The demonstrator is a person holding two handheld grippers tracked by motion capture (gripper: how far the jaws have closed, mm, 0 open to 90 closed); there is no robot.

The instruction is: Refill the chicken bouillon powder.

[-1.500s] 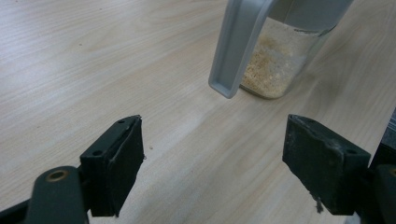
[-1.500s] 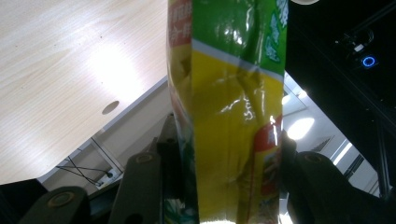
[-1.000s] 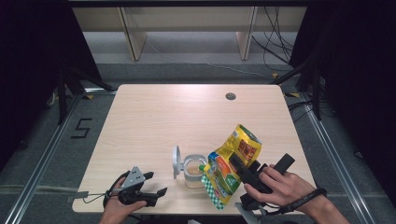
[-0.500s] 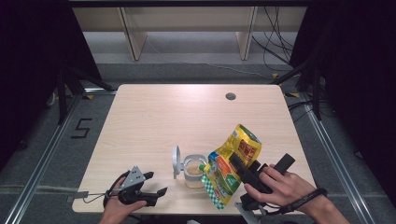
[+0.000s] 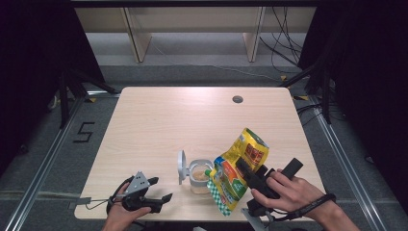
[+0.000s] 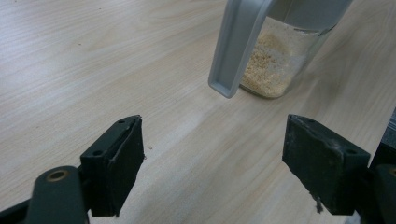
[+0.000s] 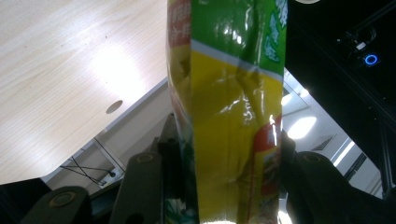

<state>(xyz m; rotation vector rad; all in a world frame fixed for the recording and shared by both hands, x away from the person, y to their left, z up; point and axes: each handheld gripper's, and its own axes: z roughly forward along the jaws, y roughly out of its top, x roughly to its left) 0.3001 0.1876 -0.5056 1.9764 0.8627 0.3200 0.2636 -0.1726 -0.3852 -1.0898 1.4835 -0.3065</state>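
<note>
Nothing has shifted since 1 second ago: the crinkled yellow-and-green foil pouch (image 5: 239, 169) is kept clamped between the right gripper's (image 5: 246, 171) jaws, tipped toward 8 o'clock over the clear glass jar (image 5: 198, 174) of beige crumbs, so pouring is judged under way. The jar's grey flip lid (image 5: 182, 166) is stood open at its 9 o'clock side. The left gripper (image 5: 162, 191) is rested on the wooden table (image 5: 192, 120) at the jar's 8 o'clock, jaws wide apart, nothing held.

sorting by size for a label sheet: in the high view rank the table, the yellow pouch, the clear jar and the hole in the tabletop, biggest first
1. table
2. yellow pouch
3. clear jar
4. hole in the tabletop, though it lies farther from the camera
</note>
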